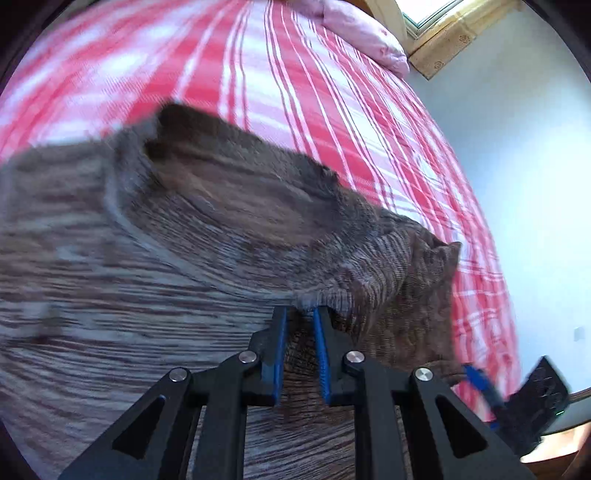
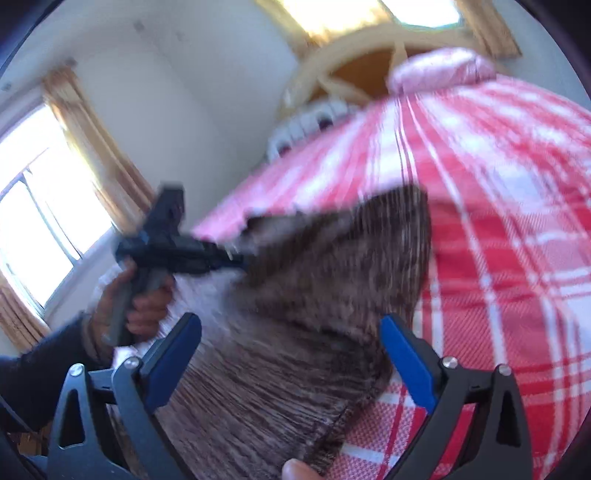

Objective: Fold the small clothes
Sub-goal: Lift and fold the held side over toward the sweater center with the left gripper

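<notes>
A brown ribbed knit garment (image 1: 207, 221) lies on a red and white plaid bedcover (image 1: 295, 92). My left gripper (image 1: 300, 314) is shut on an edge of the garment near its collar and lifts a fold of it. In the right wrist view the garment (image 2: 314, 295) stretches from the left gripper (image 2: 236, 260) down toward me. My right gripper (image 2: 290, 334) is open, its blue pads either side of the garment's lower part without holding it. It also shows at the lower right of the left wrist view (image 1: 484, 387).
A pink pillow (image 1: 362, 33) lies at the head of the bed by a wooden headboard (image 2: 351, 66). A white wall (image 1: 535, 184) runs along the bed's right side. A curtained window (image 2: 44, 221) is at the left in the right wrist view.
</notes>
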Tool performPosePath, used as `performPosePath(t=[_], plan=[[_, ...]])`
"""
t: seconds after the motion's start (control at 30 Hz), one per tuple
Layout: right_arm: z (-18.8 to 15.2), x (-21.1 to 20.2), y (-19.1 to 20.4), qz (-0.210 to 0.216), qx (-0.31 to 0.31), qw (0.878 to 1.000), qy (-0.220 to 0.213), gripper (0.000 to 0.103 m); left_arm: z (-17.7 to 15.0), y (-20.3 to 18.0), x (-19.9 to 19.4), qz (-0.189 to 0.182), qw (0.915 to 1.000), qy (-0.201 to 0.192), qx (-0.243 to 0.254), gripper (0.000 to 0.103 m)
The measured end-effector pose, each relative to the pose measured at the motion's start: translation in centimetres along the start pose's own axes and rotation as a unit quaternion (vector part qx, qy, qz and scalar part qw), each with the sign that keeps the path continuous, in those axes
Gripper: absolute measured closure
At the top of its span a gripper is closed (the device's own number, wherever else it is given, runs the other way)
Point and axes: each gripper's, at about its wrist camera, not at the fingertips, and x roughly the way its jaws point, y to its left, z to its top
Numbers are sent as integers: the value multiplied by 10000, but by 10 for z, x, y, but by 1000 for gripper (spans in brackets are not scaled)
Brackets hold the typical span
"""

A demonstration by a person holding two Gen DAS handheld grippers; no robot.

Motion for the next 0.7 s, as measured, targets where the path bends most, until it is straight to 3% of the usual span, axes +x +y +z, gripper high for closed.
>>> performPosePath(t=[0.1,0.17,0.3,0.37,0.43,0.53,0.7], plan=[[-1,8,-3,-79,46,9997,213,3,0,-8,2,-527,9986,66,-34,87],[-2,12,-10,-108,193,9992,324,3,-2,-16,-5,-830,9963,-179,96,88],[-4,9,-13,-107,230,9992,302,3,-11,-36,-31,-916,9917,-734,531,88],[-4,10,-14,-105,249,9992,299,3,-25,-49,-50,-757,9832,-1265,1078,88],[-4,10,-15,-99,263,9991,303,3,-35,-53,-60,-542,9748,-1552,1511,88],[-4,10,-15,-91,269,9991,300,3,-32,-39,-57,70,9763,-1600,1458,88],[-4,10,-15,-72,281,9992,290,3,-6,-11,-29,487,9874,-1248,845,87]])
